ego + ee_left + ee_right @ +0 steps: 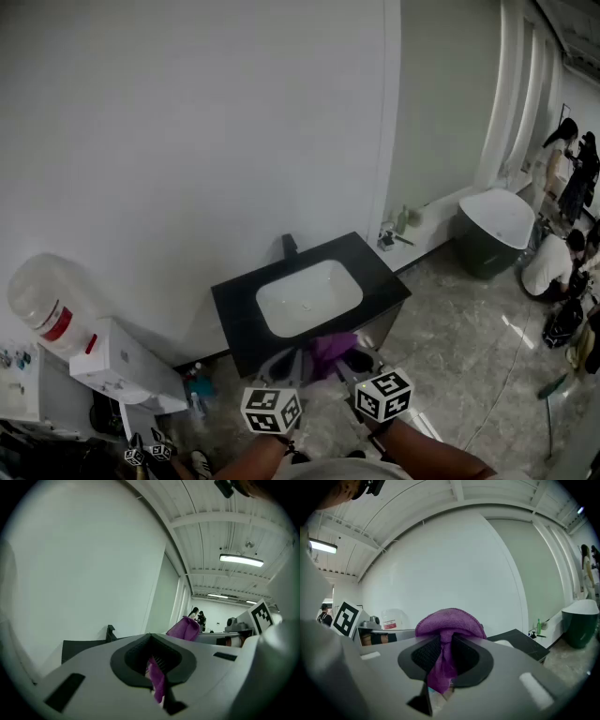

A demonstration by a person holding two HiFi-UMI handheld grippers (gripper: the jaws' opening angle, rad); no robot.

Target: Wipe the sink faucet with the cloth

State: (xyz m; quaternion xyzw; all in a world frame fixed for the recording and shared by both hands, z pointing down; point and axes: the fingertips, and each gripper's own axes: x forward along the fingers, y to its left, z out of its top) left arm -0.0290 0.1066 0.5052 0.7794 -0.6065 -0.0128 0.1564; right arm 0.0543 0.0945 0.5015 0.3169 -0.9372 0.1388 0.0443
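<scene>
A purple cloth [330, 352] hangs in front of the black counter [375, 272], just below the white sink basin [309, 298]. The short black faucet [289, 246] stands behind the basin against the wall, well away from both grippers. My left gripper [286, 367] and right gripper [350, 364] hold the cloth between them. In the left gripper view the left gripper [152, 662] is shut on a thin purple fold [157, 679], with the faucet [110, 632] far ahead. In the right gripper view the right gripper [443, 656] is shut on the bunched cloth [449, 623].
A white water dispenser [122, 366] with a clear bottle [42, 300] stands to the left of the sink. Small bottles [401, 221] sit on a ledge to the right. A dark bathtub [497, 225] and several people [562, 253] are at the far right.
</scene>
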